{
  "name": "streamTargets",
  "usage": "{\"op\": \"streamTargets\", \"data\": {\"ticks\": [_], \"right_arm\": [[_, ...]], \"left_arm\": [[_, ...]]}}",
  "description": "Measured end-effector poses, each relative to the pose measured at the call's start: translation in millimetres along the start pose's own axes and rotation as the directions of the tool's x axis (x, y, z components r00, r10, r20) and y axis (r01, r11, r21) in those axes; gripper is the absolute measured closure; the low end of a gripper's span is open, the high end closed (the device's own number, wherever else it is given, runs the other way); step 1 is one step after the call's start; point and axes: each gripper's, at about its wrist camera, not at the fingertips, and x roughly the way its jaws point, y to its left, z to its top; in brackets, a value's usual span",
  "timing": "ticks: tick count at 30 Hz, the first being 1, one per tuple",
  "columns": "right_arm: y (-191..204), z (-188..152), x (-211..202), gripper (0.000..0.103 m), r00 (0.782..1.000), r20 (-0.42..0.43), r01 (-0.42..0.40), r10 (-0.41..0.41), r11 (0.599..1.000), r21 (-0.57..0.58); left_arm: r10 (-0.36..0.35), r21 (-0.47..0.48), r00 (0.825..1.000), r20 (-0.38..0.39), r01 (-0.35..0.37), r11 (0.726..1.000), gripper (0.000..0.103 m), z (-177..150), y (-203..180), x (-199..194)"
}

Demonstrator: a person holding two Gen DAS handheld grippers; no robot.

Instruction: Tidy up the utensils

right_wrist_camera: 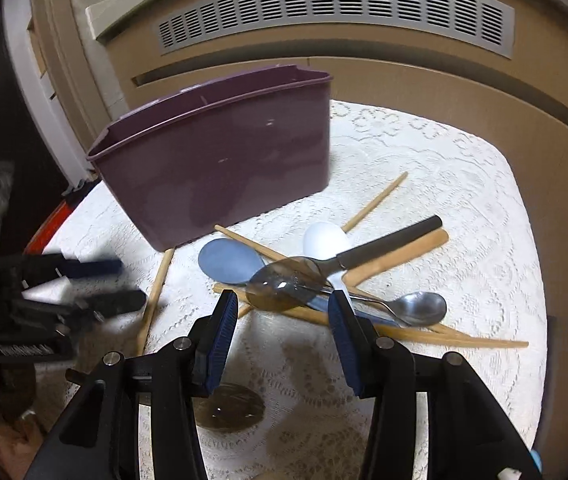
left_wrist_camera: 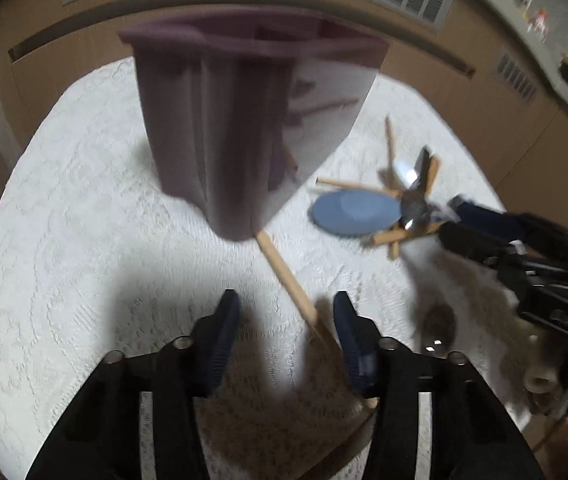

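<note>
Utensils still loose in a crossed pile on the lace-covered bench [right_wrist_camera: 464,184]: blue spoon [right_wrist_camera: 229,260], white spoon [right_wrist_camera: 324,240], black-handled spoon [right_wrist_camera: 284,284] on top, small steel spoon [right_wrist_camera: 420,308], several wooden chopsticks [right_wrist_camera: 464,340] underneath. Purple caddy [right_wrist_camera: 219,168] stands just behind the pile toward the far edge, looks empty from here (interior mostly hidden). One stray chopstick [left_wrist_camera: 288,280] runs from the caddy base toward the near edge. Left hand-held gripper [left_wrist_camera: 284,336] is pitched down over that stick, half open, jaws bracketing it near its right finger, pads not pressing it as far as I can tell. Right hand-held gripper [right_wrist_camera: 281,320] also half open and empty, angled down at the near side of the pile, fingertips either side of the black-handled spoon's bowl. My read: both hands are setting up picks. To do it well, take the top item first (pulling a lower stick will scatter the stack), centre the stick between the pads before closing, grip near mid-length so it doesn't pivot, then drop it upright in the caddy. Frames are blurred, so contact is uncertain.
</note>
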Motion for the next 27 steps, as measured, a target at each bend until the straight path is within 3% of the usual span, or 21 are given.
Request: {"op": "streamTargets", "data": {"ticks": [10,13,18,22,25,27], "right_arm": [[-15.0,-31.3,-19.2,0.051,0.999,0.031,-0.017,0.015,0.999,0.048],[-18.6,-34.9,-21.7,0.049,0.999,0.035,-0.018,0.016,0.998,0.060],[-17.8,-34.2,-18.5,0.049,0.999,0.028,-0.020,0.019,0.998,0.052],[-12.0,-29.2,-15.1,0.047,0.999,0.027,-0.022,0.021,0.999,0.034],[-4.9,-25.0,-12.4,0.046,0.999,0.025,-0.029,0.028,0.999,0.019],[0.0,-22.1,-10.3,0.046,0.999,0.020,-0.031,0.031,0.999,0.008]], "left_arm": [[0.181,0.144,0.983,0.031,-0.184,0.972,0.086,20.3,-5.6,9.7],[0.264,0.160,0.964,0.044,-0.268,0.950,0.089,28.1,17.0,10.0],[0.342,0.131,0.938,0.065,-0.347,0.929,0.090,40.6,55.9,7.2],[0.419,0.099,0.903,0.095,-0.427,0.899,0.093,55.7,83.7,4.9],[0.407,0.065,0.911,0.064,-0.411,0.909,0.095,58.7,102.5,4.6],[0.349,0.067,0.937,0.031,-0.351,0.934,0.095,56.1,104.5,7.3]]}}
